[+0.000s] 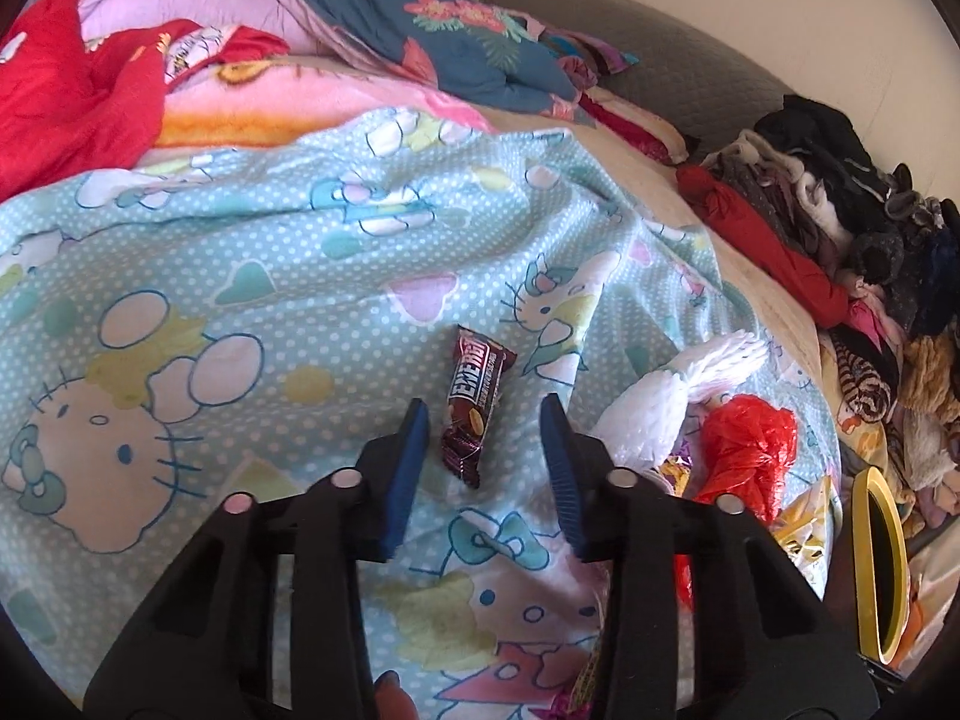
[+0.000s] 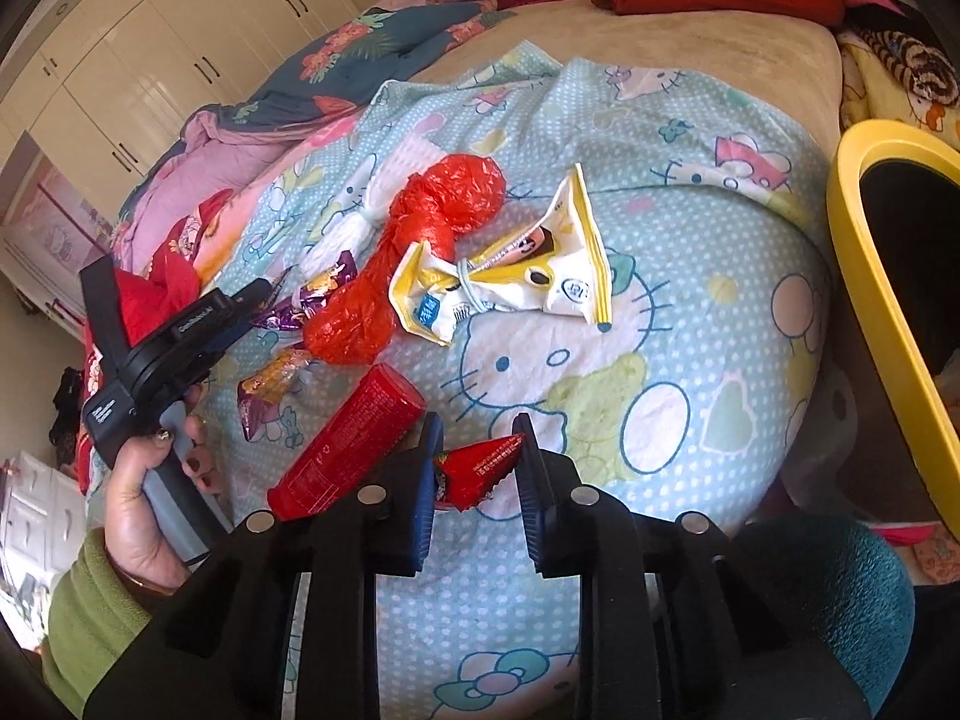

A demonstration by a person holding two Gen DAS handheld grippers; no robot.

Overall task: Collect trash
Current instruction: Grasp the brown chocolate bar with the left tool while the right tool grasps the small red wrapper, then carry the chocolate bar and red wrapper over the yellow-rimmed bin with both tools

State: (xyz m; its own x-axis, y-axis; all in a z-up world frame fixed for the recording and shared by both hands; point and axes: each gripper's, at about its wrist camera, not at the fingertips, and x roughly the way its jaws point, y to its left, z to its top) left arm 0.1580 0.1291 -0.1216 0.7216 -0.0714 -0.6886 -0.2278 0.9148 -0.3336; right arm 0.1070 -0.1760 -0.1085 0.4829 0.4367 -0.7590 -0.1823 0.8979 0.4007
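A brown candy bar wrapper (image 1: 474, 414) lies on the Hello Kitty sheet (image 1: 240, 276). My left gripper (image 1: 485, 417) straddles it, open, with a gap showing between each blue pad and the wrapper. In the right wrist view my right gripper (image 2: 477, 444) is shut on a small red wrapper (image 2: 480, 471), which spans from one pad to the other just above the sheet (image 2: 690, 312). More trash lies beyond it: a red tube (image 2: 354, 438), a red plastic bag (image 2: 420, 240), a knotted yellow-white packet (image 2: 510, 276) and purple wrappers (image 2: 318, 294).
A yellow-rimmed bin (image 2: 882, 276) stands at the bed's right edge, also in the left wrist view as the bin (image 1: 879, 564). A white bag (image 1: 654, 408) and the red bag (image 1: 744, 444) lie to the right of my left gripper. Piled clothes (image 1: 840, 228) and bedding (image 1: 360, 30) crowd the far side.
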